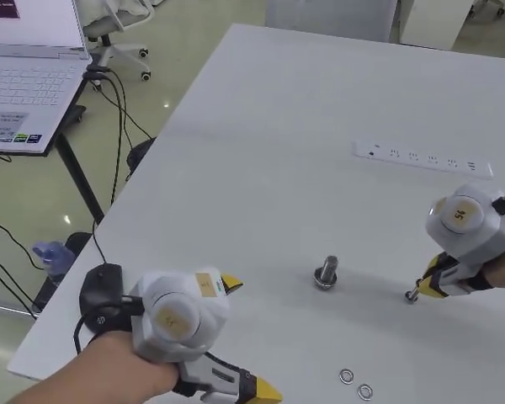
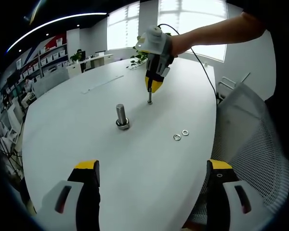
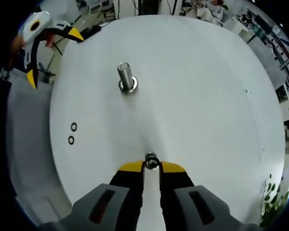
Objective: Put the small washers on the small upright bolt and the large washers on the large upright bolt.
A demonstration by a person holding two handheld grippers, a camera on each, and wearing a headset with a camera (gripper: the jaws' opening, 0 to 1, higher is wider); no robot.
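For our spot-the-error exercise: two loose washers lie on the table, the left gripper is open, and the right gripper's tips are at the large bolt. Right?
No: the right gripper view shows the right gripper at the small bolt, not the large bolt. The loose washers on the table and the open left gripper are correct.

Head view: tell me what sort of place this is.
Probably an office or lab workspace: an open silver laptop sits at the left, a white wheeled office chair stands on the glossy floor behind it, and a long white power strip lies on the large white table.
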